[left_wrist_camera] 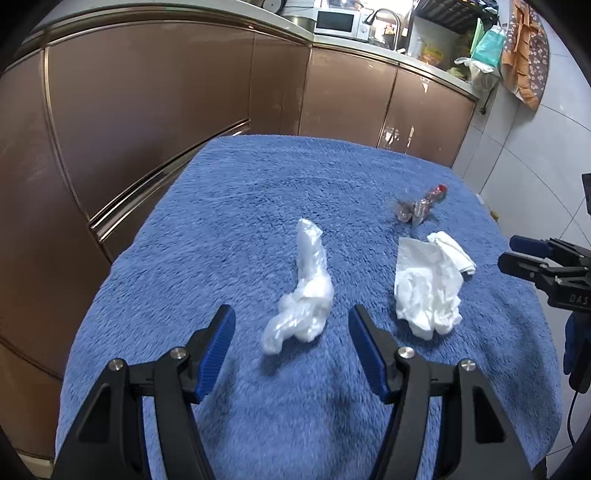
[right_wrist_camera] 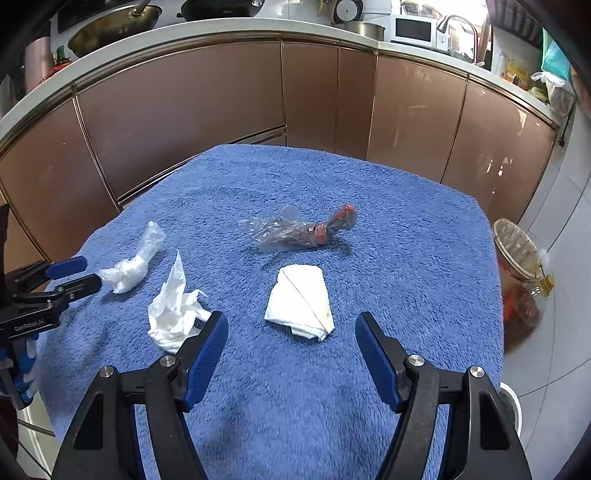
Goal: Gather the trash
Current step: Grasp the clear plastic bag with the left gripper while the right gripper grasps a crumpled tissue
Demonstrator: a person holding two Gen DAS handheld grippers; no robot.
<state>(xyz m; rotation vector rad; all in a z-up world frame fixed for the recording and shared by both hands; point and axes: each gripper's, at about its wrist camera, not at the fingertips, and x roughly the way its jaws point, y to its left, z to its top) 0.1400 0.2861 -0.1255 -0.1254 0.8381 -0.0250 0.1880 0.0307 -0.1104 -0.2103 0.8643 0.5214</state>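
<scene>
Trash lies on a table covered with a blue towel (left_wrist_camera: 258,192). A crumpled white plastic bag (left_wrist_camera: 301,295) lies just ahead of my left gripper (left_wrist_camera: 291,328), which is open, and its near end reaches between the blue pads without touching them. To the right lie a crumpled tissue (left_wrist_camera: 424,291) and a clear wrapper with red print (left_wrist_camera: 421,208). My right gripper (right_wrist_camera: 291,321) is open just short of a folded white napkin (right_wrist_camera: 301,302), with the tissue (right_wrist_camera: 173,314) by its left finger. The wrapper (right_wrist_camera: 303,229) lies beyond. Each gripper shows in the other's view: the left (right_wrist_camera: 90,273) by the plastic bag (right_wrist_camera: 133,266), the right (left_wrist_camera: 508,254) at the edge.
Brown cabinet fronts (right_wrist_camera: 184,110) curve around the far side of the table, under a counter with a microwave (right_wrist_camera: 412,29) and pans. On the tiled floor to the right stand a large oil bottle (right_wrist_camera: 524,280) and a white round container (right_wrist_camera: 515,406).
</scene>
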